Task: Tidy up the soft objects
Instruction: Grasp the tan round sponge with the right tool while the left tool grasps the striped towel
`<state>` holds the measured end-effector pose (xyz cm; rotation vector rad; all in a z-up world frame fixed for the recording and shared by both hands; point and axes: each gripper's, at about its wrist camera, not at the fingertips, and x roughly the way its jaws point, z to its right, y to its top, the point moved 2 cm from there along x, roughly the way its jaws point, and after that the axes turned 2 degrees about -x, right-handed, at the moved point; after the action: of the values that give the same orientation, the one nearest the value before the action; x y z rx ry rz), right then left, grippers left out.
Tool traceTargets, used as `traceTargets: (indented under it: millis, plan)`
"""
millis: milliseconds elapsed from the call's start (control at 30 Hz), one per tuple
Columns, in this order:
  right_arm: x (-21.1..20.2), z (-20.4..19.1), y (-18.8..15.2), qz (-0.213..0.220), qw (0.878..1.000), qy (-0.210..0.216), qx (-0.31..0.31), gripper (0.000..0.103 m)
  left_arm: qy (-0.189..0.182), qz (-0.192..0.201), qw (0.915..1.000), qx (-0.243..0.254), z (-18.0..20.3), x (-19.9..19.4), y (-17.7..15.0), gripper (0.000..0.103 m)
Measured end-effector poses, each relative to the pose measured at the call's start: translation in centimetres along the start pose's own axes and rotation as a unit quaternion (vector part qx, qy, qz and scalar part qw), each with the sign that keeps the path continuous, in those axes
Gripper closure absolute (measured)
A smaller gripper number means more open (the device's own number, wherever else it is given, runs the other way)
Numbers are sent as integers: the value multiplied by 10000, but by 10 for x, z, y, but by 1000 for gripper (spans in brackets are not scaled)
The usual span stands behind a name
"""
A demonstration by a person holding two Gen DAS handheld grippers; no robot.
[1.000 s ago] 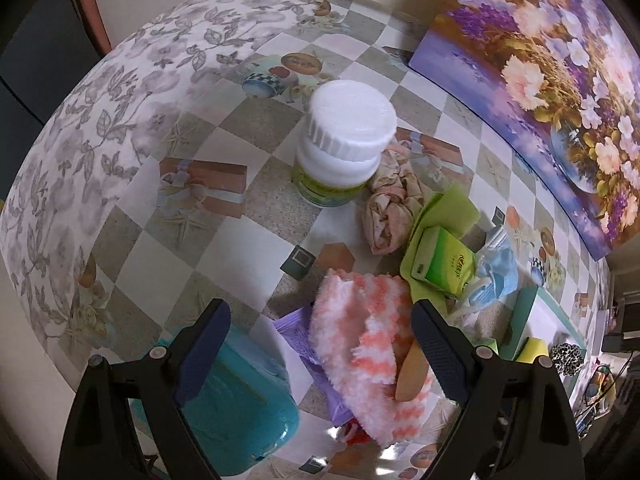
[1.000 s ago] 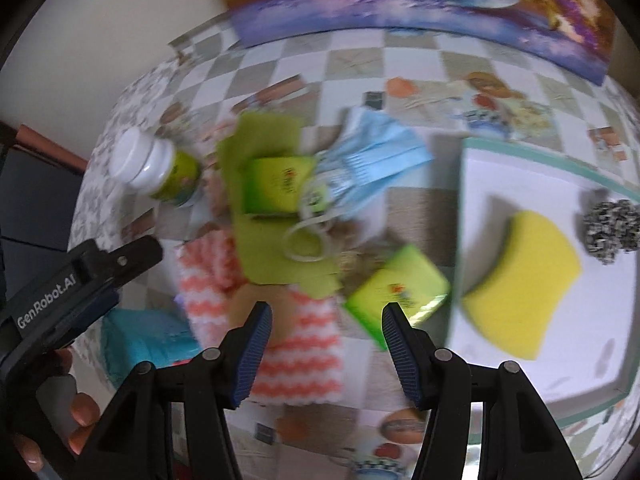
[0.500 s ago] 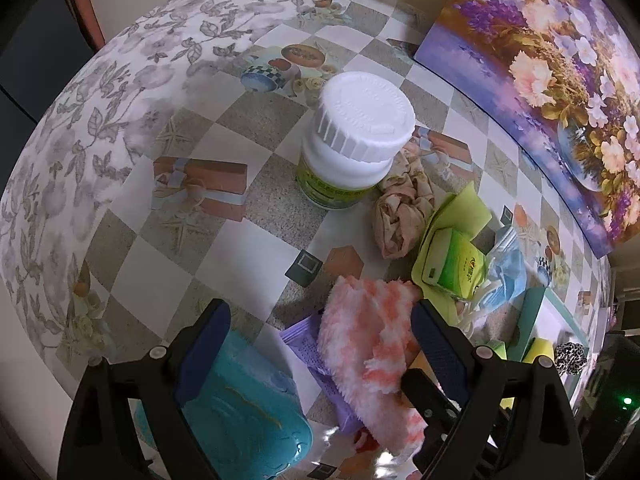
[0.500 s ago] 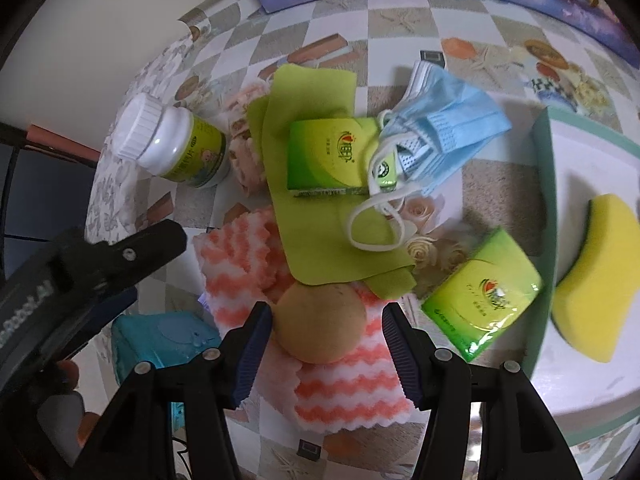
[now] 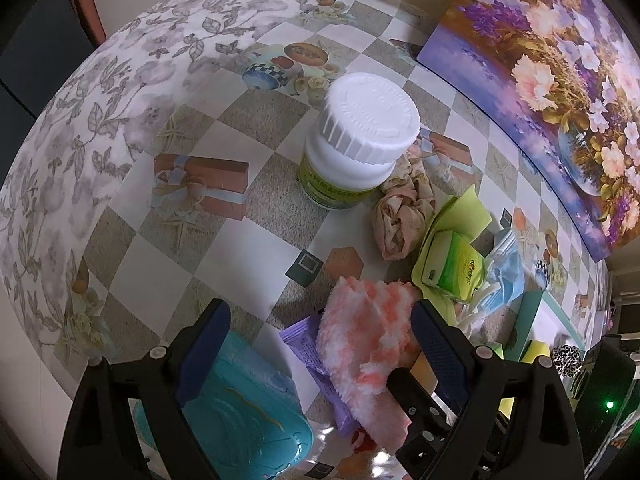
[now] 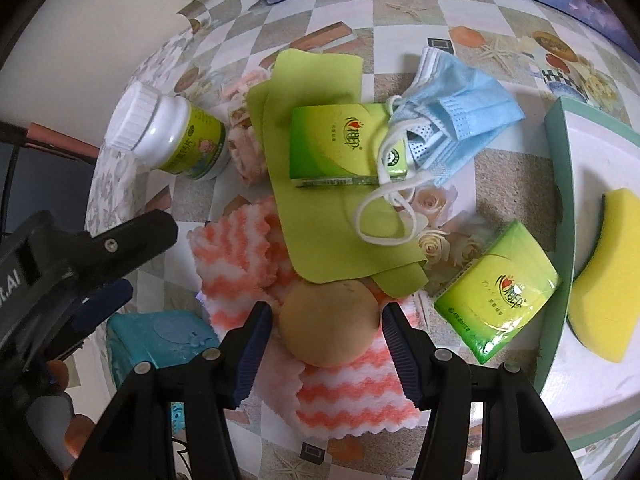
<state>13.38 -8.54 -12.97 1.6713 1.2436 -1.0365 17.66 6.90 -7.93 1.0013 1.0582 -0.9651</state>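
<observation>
A round tan puff lies on an orange-and-white wavy cloth. My right gripper points down over the puff, open, with one pad close on each side of it. A green cloth overlaps the wavy cloth and carries a green tissue pack and a blue face mask. My left gripper hangs wide open with nothing in it, over the fluffy orange cloth and a teal wipes pack. The right gripper's black finger shows beside that cloth.
A white-capped bottle stands beside a crumpled beige cloth. A purple sachet lies under the orange cloth. At the right, a teal-rimmed white tray holds a yellow sponge; a second tissue pack lies beside it. A flower painting lines the back.
My right gripper has come down and shifted over the pile until its jaws straddle the tan puff; its finger has entered the left wrist view. The left gripper has stayed put.
</observation>
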Motion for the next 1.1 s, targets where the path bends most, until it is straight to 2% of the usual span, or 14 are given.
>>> traceTargets:
  millis: [133, 267, 600, 700, 867, 1033, 1100]
  plan:
    - [2, -4, -1, 8, 10000, 3, -24, 42, 6, 1, 10000, 4, 0, 0, 0, 11]
    - [1, -3, -2, 38, 10000, 24, -61, 50, 15, 3, 10000, 10, 0, 0, 0, 11]
    - [-14, 8, 0, 100, 9999, -87, -61, 51, 15, -6, 10000, 6, 1, 2, -1, 11]
    - [-22, 13, 1, 134, 9998, -116, -9, 51, -146, 32, 9999, 10, 3, 1, -1, 11]
    - [-37, 24, 2, 239, 9993, -279, 47, 51, -170, 206, 9995, 167, 11, -5, -3, 11]
    - [-57, 35, 5, 414, 9984, -367, 132, 51, -573, 209, 9980, 172, 19, -4, -3, 11]
    - [-64, 38, 5, 486, 9976, -459, 164, 51, -614, 200, 9976, 249, 24, -3, -5, 7]
